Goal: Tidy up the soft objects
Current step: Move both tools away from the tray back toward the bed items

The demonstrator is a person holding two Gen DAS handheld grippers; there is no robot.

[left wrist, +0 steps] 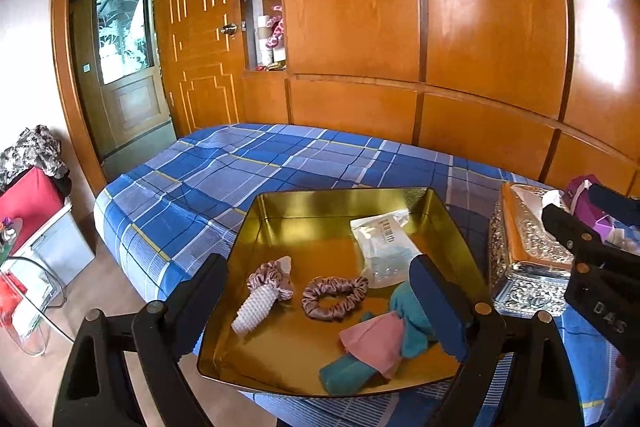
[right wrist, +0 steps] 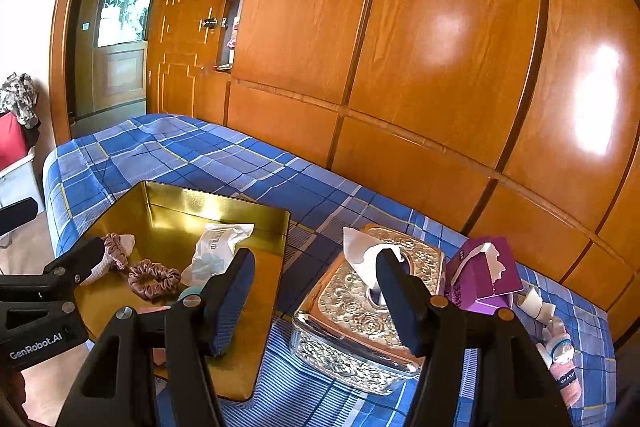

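On a plaid bed (left wrist: 208,179), a gold tray (left wrist: 344,201) holds scrunchies (left wrist: 334,297) and folded cloths (left wrist: 376,343). Both the left gripper (left wrist: 320,307) and right gripper (right wrist: 316,291) have fingers apart, empty. Reaching for the pink sock (right wrist: 562,371) risks knocking the tissue box (right wrist: 360,323).

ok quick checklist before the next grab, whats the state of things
1. Left tool open with nothing in it: ok.
2. Right tool open with nothing in it: ok.
3. Tray flat on the bed, with room left: ok.
4. Scrunchie, packet and cloths in the tray: ok.
5. Socks on the bed beyond the purple box, outside the tray: not ok.
6. Clear path to the socks past the tissue box: cannot tell.
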